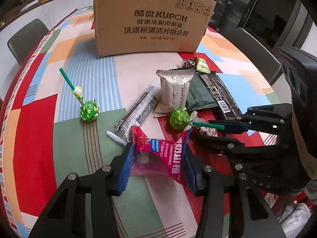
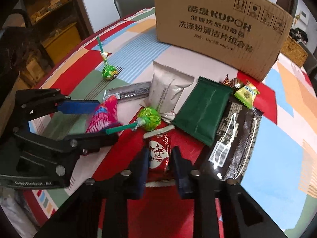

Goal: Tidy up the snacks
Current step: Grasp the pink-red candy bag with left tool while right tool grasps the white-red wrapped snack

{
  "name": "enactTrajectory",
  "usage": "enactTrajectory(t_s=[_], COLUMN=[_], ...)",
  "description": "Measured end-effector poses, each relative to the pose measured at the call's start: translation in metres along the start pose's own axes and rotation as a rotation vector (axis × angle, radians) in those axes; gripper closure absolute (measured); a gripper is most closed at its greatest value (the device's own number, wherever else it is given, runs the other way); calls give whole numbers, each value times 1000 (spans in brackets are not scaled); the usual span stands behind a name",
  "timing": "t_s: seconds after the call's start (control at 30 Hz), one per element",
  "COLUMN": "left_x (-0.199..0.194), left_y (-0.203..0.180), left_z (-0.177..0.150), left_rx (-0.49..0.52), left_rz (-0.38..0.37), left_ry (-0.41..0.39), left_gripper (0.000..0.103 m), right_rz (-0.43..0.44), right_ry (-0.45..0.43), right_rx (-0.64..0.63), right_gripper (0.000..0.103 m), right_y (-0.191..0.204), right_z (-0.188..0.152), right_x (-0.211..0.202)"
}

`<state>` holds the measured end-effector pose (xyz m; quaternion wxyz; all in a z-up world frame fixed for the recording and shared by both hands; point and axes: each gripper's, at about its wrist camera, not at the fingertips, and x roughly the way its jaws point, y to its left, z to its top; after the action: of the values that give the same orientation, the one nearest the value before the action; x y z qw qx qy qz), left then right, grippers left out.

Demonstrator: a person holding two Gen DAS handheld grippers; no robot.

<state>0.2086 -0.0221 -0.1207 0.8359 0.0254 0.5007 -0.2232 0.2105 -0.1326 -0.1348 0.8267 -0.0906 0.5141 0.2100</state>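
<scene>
A matt brown corrugated cardboard box (image 1: 150,21) stands at twelve o'clock on a woven, colour-blocked cloth table cover (image 1: 65,142). Glossy film wraps the pink hawthorn snack packet (image 1: 158,156) between blue ribbed plastic pads (image 1: 123,170). A crinkled green foil lollipop (image 2: 149,119) lies at centre, a satin silver pouch (image 2: 168,91) and matt dark-green sachet (image 2: 202,115) beyond it, and a shiny black wrapper (image 2: 235,138) at three o'clock.

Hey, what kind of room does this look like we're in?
Probably a home dining room: a table under a colourful patterned tablecloth, a grey dining chair pulled up to it, and shelving along the wall.
</scene>
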Motion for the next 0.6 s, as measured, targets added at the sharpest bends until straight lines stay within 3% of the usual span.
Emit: enactTrajectory(t_s=[0.27,0.6], left_x=[-9,-35], left_y=[-3,-14], left_z=[-6,-6], left_rx=[-16,-21], left_rz=[11,31], left_ry=[-9,-75], left_gripper=[59,59], right_rz=[-3,-18], right_ry=[-35,-100], right_rx=[17,47], right_gripper=[80,80], right_y=[6,6], right_z=[-5,-10], right_x=[-11,-42])
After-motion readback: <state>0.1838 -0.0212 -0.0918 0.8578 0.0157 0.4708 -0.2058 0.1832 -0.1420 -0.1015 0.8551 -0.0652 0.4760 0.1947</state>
